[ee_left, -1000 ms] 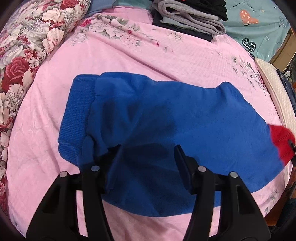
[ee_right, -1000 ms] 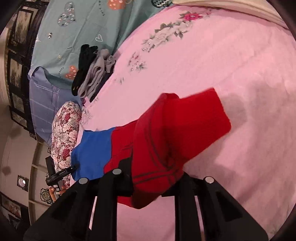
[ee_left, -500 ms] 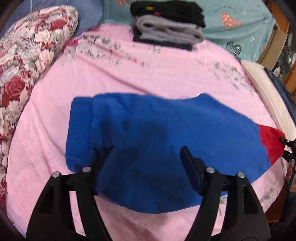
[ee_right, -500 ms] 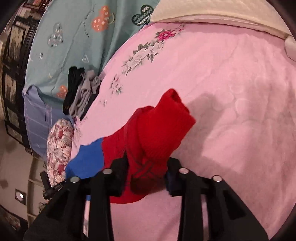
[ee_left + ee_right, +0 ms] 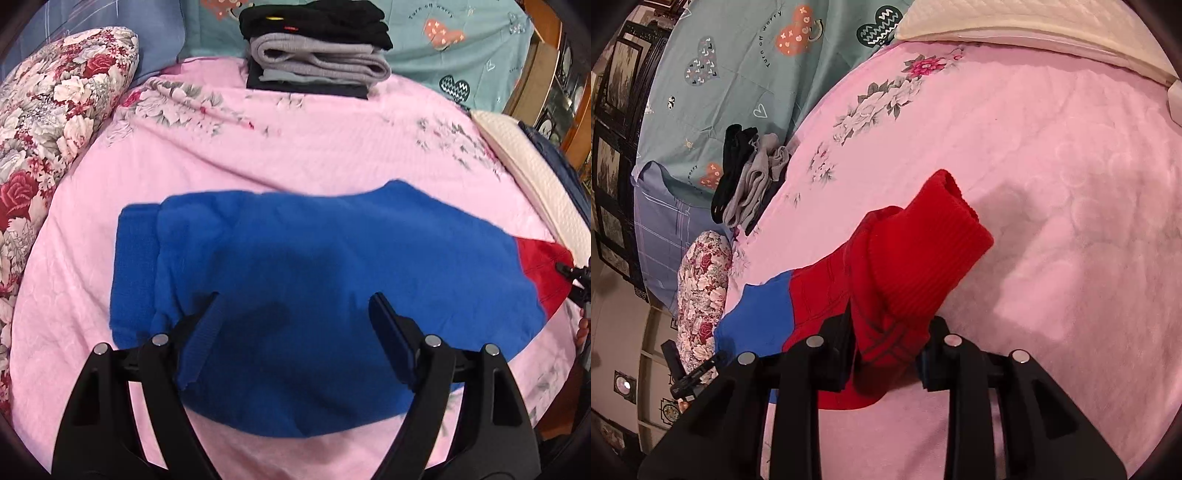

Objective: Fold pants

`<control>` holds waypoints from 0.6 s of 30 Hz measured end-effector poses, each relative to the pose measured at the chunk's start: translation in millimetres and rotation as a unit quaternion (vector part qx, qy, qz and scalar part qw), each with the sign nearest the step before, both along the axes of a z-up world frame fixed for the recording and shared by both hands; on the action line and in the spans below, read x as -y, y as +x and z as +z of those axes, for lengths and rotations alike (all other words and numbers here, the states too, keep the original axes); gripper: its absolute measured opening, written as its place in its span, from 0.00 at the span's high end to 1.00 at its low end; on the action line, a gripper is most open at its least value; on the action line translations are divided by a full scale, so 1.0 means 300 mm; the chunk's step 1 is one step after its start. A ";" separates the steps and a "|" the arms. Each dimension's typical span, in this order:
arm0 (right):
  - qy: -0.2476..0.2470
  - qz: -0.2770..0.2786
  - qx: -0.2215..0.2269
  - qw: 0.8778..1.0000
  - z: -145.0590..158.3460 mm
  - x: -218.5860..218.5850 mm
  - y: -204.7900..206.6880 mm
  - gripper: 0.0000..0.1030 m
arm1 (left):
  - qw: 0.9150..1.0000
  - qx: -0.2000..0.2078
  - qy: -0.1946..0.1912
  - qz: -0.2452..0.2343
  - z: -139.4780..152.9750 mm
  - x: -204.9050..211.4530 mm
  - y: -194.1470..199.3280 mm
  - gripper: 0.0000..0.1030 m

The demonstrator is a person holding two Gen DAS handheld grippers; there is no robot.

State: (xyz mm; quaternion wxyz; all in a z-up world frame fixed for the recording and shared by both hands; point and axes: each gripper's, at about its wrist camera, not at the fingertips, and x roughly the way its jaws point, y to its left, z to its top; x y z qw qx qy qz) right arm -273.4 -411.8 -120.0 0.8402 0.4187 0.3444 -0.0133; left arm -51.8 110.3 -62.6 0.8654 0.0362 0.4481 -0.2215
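Blue pants with red lower legs lie across the pink bedsheet, the ribbed waistband at the left. My left gripper is open and empty, hovering above the near edge of the blue part. My right gripper is shut on the red leg end; the ribbed red cuff sticks up beyond the fingers. The right gripper's tip also shows at the right edge of the left wrist view, at the red part.
A stack of folded black and grey clothes sits at the far side of the bed. A floral pillow lies at the left, a cream pillow at the right. A teal heart-print cover lies behind.
My left gripper has let go of the blue fabric and pulled back and up. My right gripper has kept its hold on the red leg end and shifted with it.
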 end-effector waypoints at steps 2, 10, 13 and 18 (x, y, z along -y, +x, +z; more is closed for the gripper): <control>-0.003 -0.003 0.003 1.000 0.002 -0.004 0.005 0.58 | 1.000 -0.011 0.002 0.008 -0.013 0.009 0.030 0.17; -0.030 -0.008 0.046 0.998 0.071 -0.012 -0.009 0.80 | 0.999 0.005 -0.039 0.038 0.039 -0.127 0.053 0.17; -0.081 0.006 -0.014 0.997 0.057 -0.028 0.028 0.76 | 0.996 0.007 -0.064 0.060 0.076 -0.214 0.066 0.16; -0.073 -0.024 -0.005 0.997 0.095 0.024 -0.008 0.36 | 0.993 0.001 -0.075 0.093 0.077 -0.284 0.103 0.16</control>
